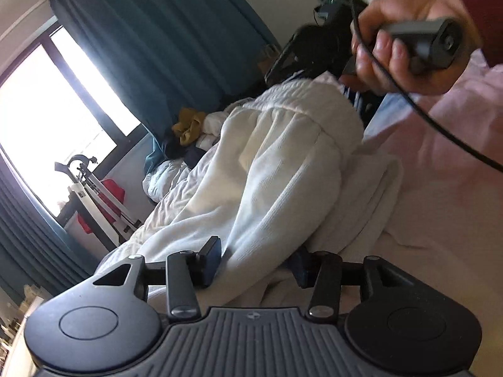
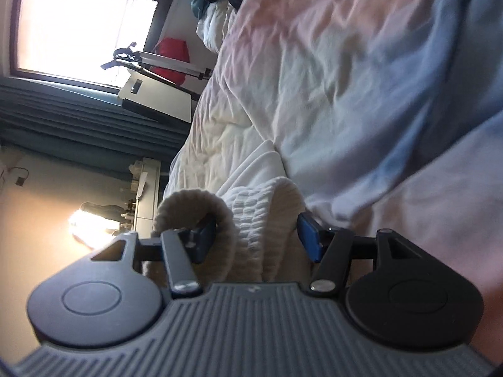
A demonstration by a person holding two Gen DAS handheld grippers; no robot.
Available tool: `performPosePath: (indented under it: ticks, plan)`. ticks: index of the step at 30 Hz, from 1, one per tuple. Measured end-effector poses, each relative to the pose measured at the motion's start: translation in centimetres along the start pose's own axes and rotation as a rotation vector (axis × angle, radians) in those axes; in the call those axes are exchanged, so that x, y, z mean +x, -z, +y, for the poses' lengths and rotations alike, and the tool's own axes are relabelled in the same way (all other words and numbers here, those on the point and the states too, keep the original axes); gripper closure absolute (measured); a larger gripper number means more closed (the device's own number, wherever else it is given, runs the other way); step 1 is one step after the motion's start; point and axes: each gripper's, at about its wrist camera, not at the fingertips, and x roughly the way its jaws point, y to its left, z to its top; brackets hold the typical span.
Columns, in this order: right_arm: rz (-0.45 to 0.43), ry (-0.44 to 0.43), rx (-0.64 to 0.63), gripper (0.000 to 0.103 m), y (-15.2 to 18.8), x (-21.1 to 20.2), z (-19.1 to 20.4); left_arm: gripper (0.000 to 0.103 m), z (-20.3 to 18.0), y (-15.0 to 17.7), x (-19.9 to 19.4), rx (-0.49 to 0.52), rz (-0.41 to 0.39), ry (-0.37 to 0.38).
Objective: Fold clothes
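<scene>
Right up against the lens, the left hand-held gripper (image 1: 256, 262) has white fabric bunched between its blue pads (image 1: 211, 262), but the jaws sit apart and don't look like they're squeezing it, so I'd call it released. The white garment (image 1: 276, 163) lies in a heap across the bed (image 1: 440, 194), waistband end toward the person's hand (image 1: 405, 40) holding the other tool. From the right wrist view, the right hand-held gripper (image 2: 256, 235) has the ribbed waistband (image 2: 251, 207) between its pads (image 2: 309, 238), which stand about half apart; can't tell if it's actually pinching. My take: lay the folded edge flat and square, let go cleanly without dragging the cloth, then smooth the bulge before the next fold.
</scene>
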Motion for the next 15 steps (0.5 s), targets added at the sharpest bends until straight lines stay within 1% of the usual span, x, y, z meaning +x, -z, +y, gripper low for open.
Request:
performPosePath:
  ticks: [2, 4, 6, 7, 8, 9, 10, 11, 13, 15]
  plan:
    - [0.008, -0.011, -0.017, 0.045, -0.5, 0.4, 0.3, 0.064, 0.5, 0.3, -0.2, -0.041, -0.009, 0.012]
    - [0.011, -0.02, -0.064, 0.05, -0.9, 0.5, 0.8, 0.079, 0.7, 0.5, -0.6, -0.082, -0.019, 0.022]
    - [-0.002, -0.024, -0.09, 0.063, -1.0, 0.5, 1.2, 0.086, -0.7, 0.3, -3.3, -0.097, -0.04, 0.017]
    - [-0.01, -0.027, -0.101, 0.065, -1.1, 0.4, 1.4, 0.088, -1.1, 0.1, -4.3, -0.099, -0.052, 0.014]
    - [-0.021, -0.029, -0.12, 0.07, -1.1, 0.3, 1.8, 0.089, -1.4, 0.0, -5.1, -0.1, -0.065, 0.012]
    - [-0.039, -0.035, -0.143, 0.077, -1.0, 0.1, 2.3, 0.09, -1.9, -0.2, -6.0, -0.104, -0.077, 0.012]
    - [-0.055, -0.049, -0.157, 0.08, -1.0, -0.2, 2.8, 0.09, -2.4, -0.5, -6.8, -0.11, -0.088, 0.012]
    - [-0.068, -0.065, -0.168, 0.082, -1.1, -0.4, 3.2, 0.091, -2.4, -0.7, -6.9, -0.119, -0.097, 0.014]
    - [-0.103, -0.102, -0.199, 0.084, -1.0, -0.9, 4.1, 0.091, -2.3, -1.1, -6.8, -0.135, -0.113, 0.016]
    - [-0.135, -0.138, -0.241, 0.085, -1.0, -1.4, 5.2, 0.091, -2.3, -1.2, -6.3, -0.13, -0.118, 0.02]
